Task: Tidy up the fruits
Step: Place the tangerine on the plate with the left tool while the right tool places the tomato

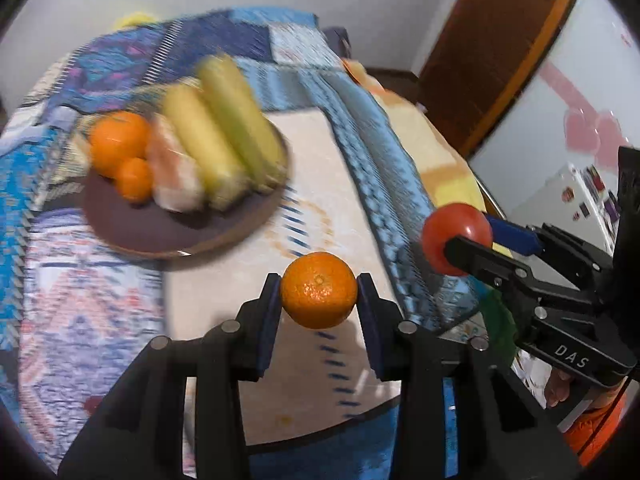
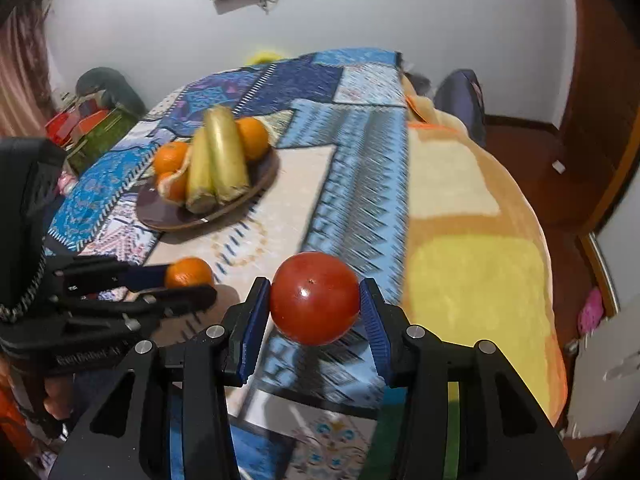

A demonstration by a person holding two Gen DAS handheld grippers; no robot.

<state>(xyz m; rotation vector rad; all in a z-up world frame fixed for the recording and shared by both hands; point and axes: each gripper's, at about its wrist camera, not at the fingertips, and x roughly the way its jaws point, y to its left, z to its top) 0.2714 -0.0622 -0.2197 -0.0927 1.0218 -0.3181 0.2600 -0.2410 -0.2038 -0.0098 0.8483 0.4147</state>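
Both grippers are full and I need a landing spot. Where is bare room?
The plate's near rim is bare. So is the pale cloth panel between plate and blue zigzag band. The plate's far half is crowded with bananas and oranges.

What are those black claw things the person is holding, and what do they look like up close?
Both are handheld two-finger tools of matte black plastic with silver round bolts at the joints. Each finger carries a ribbed blue pad. The right gripper has white letters reading "DAS" on its body; the left gripper bears blurred white lettering and a coiled black cable. An orange sleeve shows at the person's arm.
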